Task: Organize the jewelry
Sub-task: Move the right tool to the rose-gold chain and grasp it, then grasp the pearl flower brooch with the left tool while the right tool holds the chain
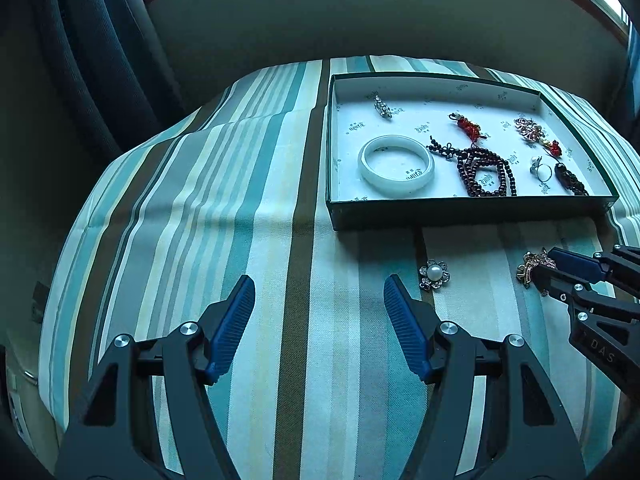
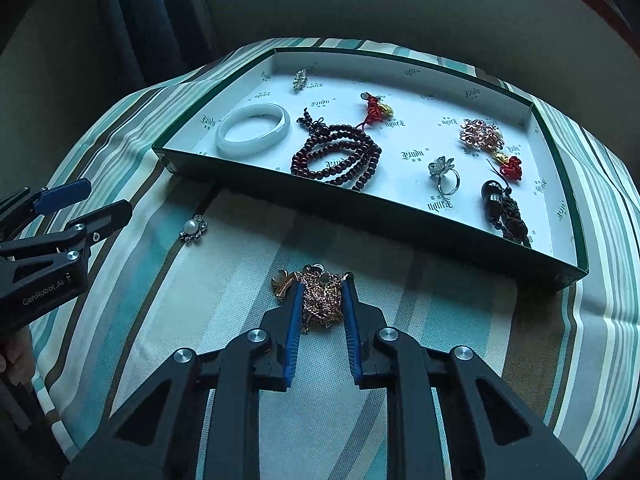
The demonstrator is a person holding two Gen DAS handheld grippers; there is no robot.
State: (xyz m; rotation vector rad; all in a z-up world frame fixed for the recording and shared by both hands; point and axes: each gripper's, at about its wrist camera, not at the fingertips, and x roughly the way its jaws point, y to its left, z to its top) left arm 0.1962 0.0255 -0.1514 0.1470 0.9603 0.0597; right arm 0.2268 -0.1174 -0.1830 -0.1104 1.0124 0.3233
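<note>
Tabletop (image 1: 248, 240): covered with a striped cloth in teal, white and brown.
Box (image 2: 400, 216): a shallow dark green tray with white printed lining, at the far side of the cloth.
White bangle (image 2: 253, 129): lies in the left part of the box.
Dark red beads (image 2: 340, 158): coiled in the box, just right of the bangle.
Left tongs (image 1: 319, 300): stand wide apart over bare cloth, holding nothing.
Right tongs (image 2: 322, 300): closed on the gold chain necklace (image 2: 320, 296), which lies bunched on the cloth near the box.
Ring (image 2: 444, 178): in the right part of the box.
Pearl brooch (image 1: 434, 275): on the cloth, left of the necklace and apart from it.
</note>
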